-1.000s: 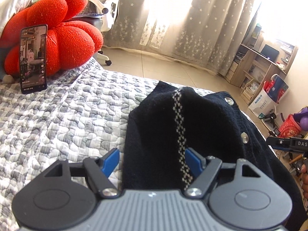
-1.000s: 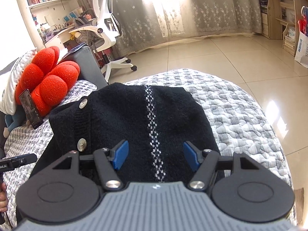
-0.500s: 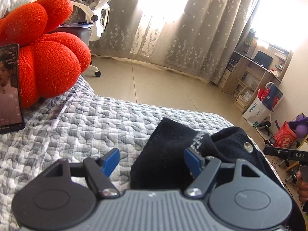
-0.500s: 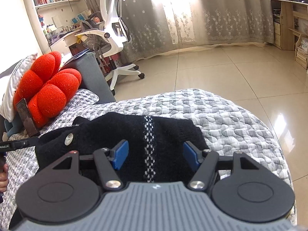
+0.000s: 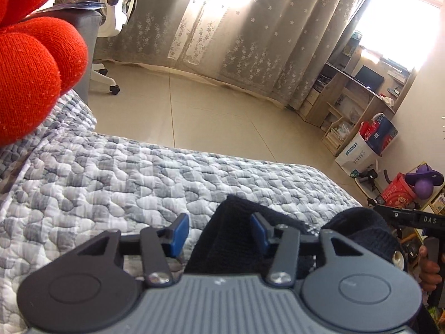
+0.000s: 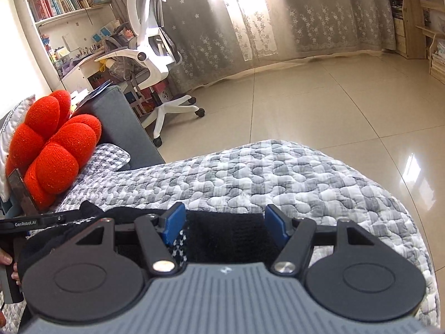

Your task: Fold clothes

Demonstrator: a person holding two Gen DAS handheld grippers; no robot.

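On your far left the red cushion [image 5: 30,78] leans at the head of the quilted bed cover [image 5: 105,183], clear of the working area, which leaves the near end of the bed free for folding. The black knitted cardigan [image 5: 222,239] lies bunched at that near edge, right under both tools, likely because you are bringing its far hem toward you for a fold.

Your left gripper [image 5: 219,232] points down at a slant over the cardigan's left edge. Its jaws have just been closing and now stand partly apart; a raised fold of the knit sits between them, against the right pad, while the left pad shows a gap, so I judge it not yet clamped.

Further right, your right gripper [image 6: 225,224] slants down in the same way over the cardigan's patterned stripe [image 6: 178,246]. Its jaws stand fairly wide with black knit lying between them; neither pad visibly presses on it. Both tools sit side by side at about the same height, near each other.
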